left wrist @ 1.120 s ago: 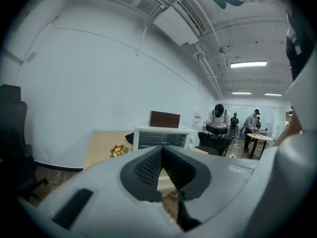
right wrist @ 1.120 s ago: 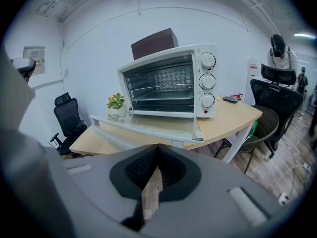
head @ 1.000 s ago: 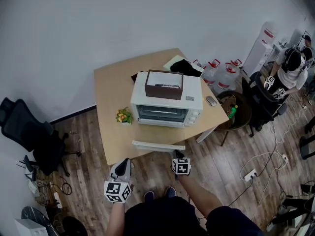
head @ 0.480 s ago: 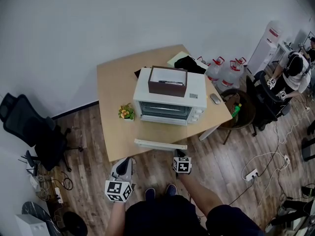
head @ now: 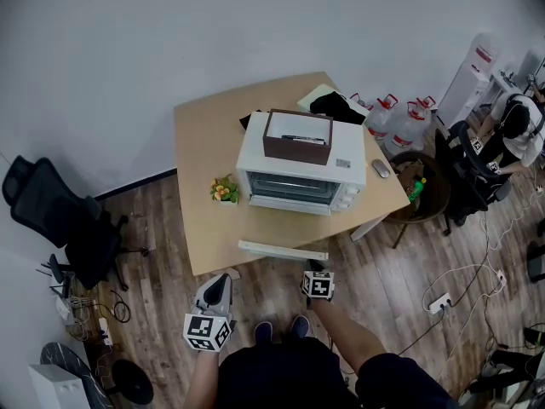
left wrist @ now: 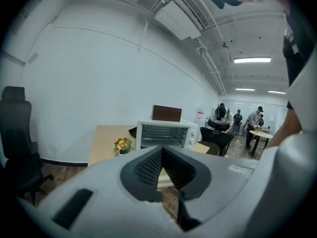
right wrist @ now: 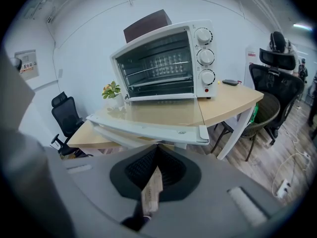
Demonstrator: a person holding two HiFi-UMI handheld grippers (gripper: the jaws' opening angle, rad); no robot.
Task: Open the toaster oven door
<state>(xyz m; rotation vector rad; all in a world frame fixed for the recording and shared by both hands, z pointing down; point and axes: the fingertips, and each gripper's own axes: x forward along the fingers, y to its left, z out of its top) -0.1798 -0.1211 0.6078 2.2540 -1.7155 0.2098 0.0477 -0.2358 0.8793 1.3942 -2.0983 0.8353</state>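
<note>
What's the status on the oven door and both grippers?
Left gripper shut, empty; right gripper shut, empty. Toaster oven door fully down, flat. Nothing blocking it.

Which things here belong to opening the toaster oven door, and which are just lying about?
Job: toaster oven; door, already down.
Lying about: brown box on the oven; flower pot; black cloth; water bottles; office chair.
</note>
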